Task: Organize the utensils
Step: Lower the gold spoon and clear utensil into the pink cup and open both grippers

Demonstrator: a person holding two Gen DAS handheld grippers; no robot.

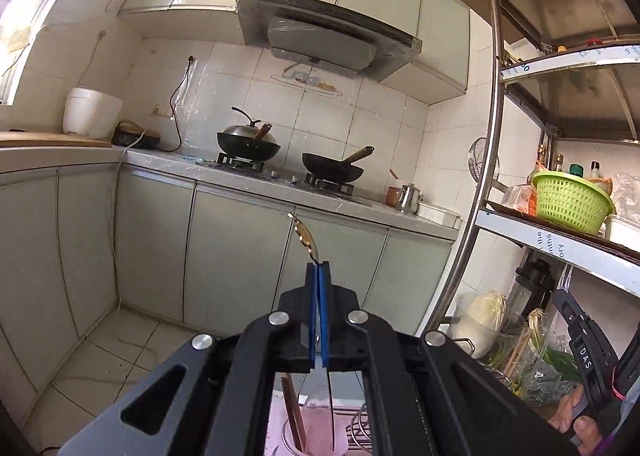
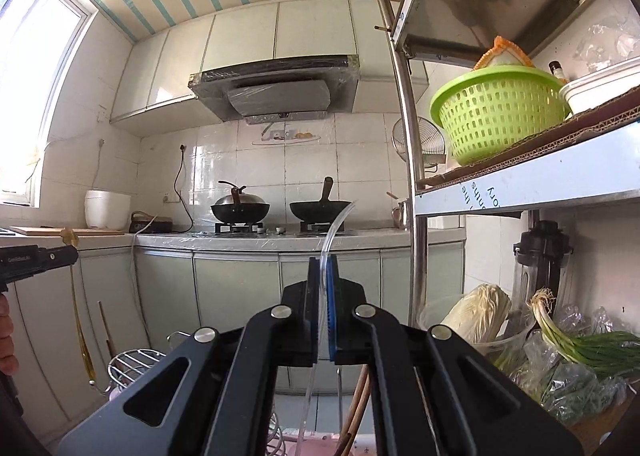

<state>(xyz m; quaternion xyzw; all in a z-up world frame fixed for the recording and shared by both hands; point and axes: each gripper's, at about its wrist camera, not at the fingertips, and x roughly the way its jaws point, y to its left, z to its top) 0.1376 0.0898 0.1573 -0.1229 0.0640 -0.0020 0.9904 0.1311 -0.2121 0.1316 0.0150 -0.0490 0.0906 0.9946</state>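
Observation:
My left gripper [image 1: 319, 266] is shut on a thin gold utensil [image 1: 305, 236]. Its ornate handle end sticks up past the fingertips and its stem runs down behind the jaws. My right gripper [image 2: 323, 260] is shut on a clear plastic utensil [image 2: 335, 230] that curves up and to the right. Both grippers are raised above a pink utensil holder [image 1: 316, 434] with brown chopsticks [image 1: 292, 408] standing in it. In the right wrist view the left gripper [image 2: 72, 252] shows at the left edge, and the gold utensil [image 2: 82, 336] hangs down from it.
Ahead is a counter [image 1: 248, 171] with a stove and two black woks [image 1: 248, 141] [image 1: 332, 169], plus a white rice cooker [image 1: 92, 113]. At right, a metal shelf rack [image 2: 408, 175] holds a green basket [image 2: 496, 115], cabbage [image 2: 476, 312] and green onions [image 2: 580, 344]. A wire rack [image 2: 132, 364] sits low left.

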